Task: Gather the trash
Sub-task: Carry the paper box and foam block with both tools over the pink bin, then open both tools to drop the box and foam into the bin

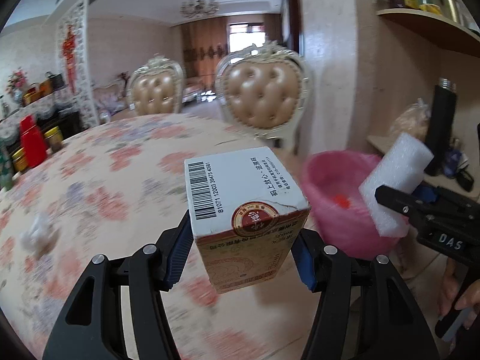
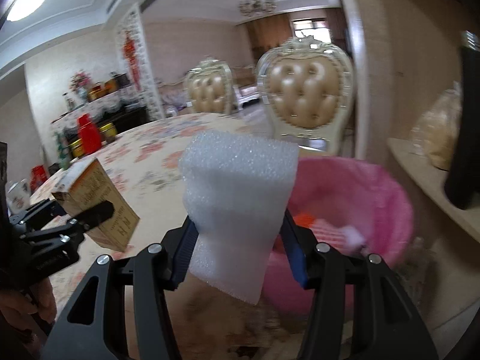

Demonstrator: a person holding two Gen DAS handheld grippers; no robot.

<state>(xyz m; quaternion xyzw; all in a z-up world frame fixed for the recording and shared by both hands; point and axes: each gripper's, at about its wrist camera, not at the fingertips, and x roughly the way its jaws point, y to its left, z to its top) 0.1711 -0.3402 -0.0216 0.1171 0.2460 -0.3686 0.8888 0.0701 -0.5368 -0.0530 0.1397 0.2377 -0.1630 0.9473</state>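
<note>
The left gripper [image 1: 241, 252] is closed on a small box [image 1: 243, 201], with its blue pads squeezing the two sides, and the box is up in the air over the flowery table [image 1: 105, 180]. The right gripper [image 2: 237, 240] is closed on a white foam block [image 2: 237, 186], and the pads press into the soft sides a little. Both things are trash, and both are near the pink bin [image 2: 369, 198], which sits past the table edge and lower down. To do this step well, I think each hand should hold tight until its thing is right over the middle of the bin mouth, and only then let go. The foam is nearer the bin, so it could go first. It is light and may bounce or float off, so it should be let go low, close to the mouth. The box is heavier and has hard corners, so it should drop straight down and not clip the rim. The two grippers are close side by side, so they should take turns and not bump. A crumpled white bit [image 1: 37, 234] lies on the table at the far left, so there is more to pick up. The bin has a pink bag in it. Inside I can see something red-orange [image 2: 304, 219] and a pale bit [image 2: 352, 234], but they are too blurry to name. The bin looks far from full.
</note>
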